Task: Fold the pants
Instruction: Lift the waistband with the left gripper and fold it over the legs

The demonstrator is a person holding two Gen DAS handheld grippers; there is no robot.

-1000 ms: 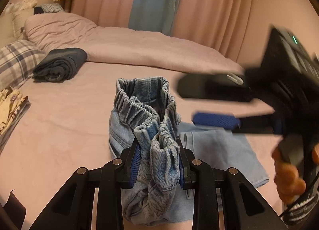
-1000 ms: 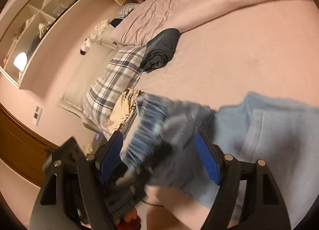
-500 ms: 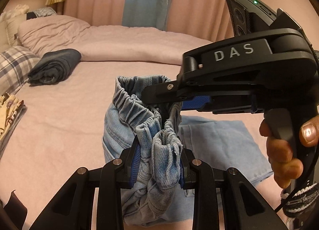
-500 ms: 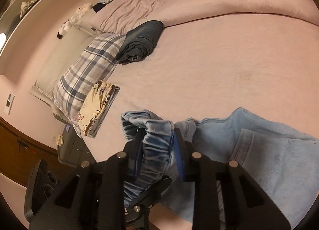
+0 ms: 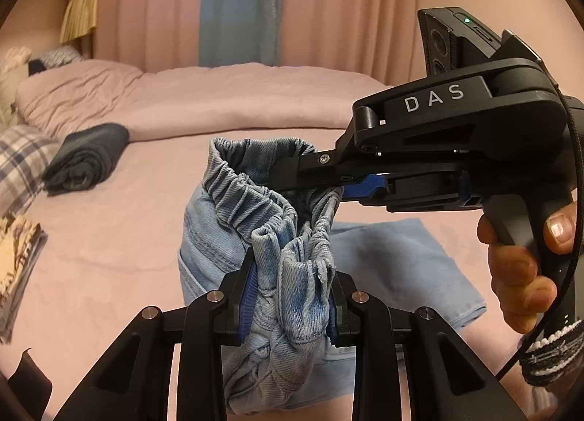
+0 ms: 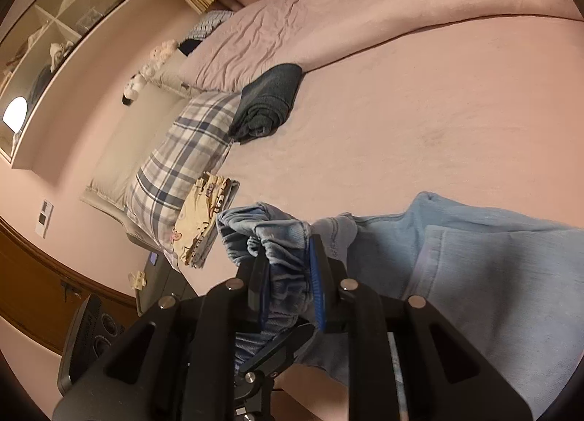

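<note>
Denim, light blue: pants (image 5: 255, 224) half on pink bed (image 5: 109, 238), elastic waistband (image 5: 248, 184) raised off the sheet, legs (image 6: 474, 267) trailing flat across the mattress toward the right side. Left hand-held gripper (image 5: 288, 297) pinching a bunched stretch of waistband, cloth packed between both blue pads. Right hand-held gripper (image 6: 288, 286) on the opposite stretch of the same waistband, jaws closing with gathered denim already between them; seen from the left wrist view reaching in sideways from the right, gripped by a hand (image 5: 525, 267). Both grip points close together, waistband opening sagging between. Long axis of the pants running from the held waistband away to the right, so right hand nearer the legs, left hand nearer the free bed space. Likely next: spread the two grips apart to tension the waistband, then lay flat. Unrelated: dark folded garment (image 5: 87, 158) and plaid pillow (image 6: 182, 165), well apart.
</note>
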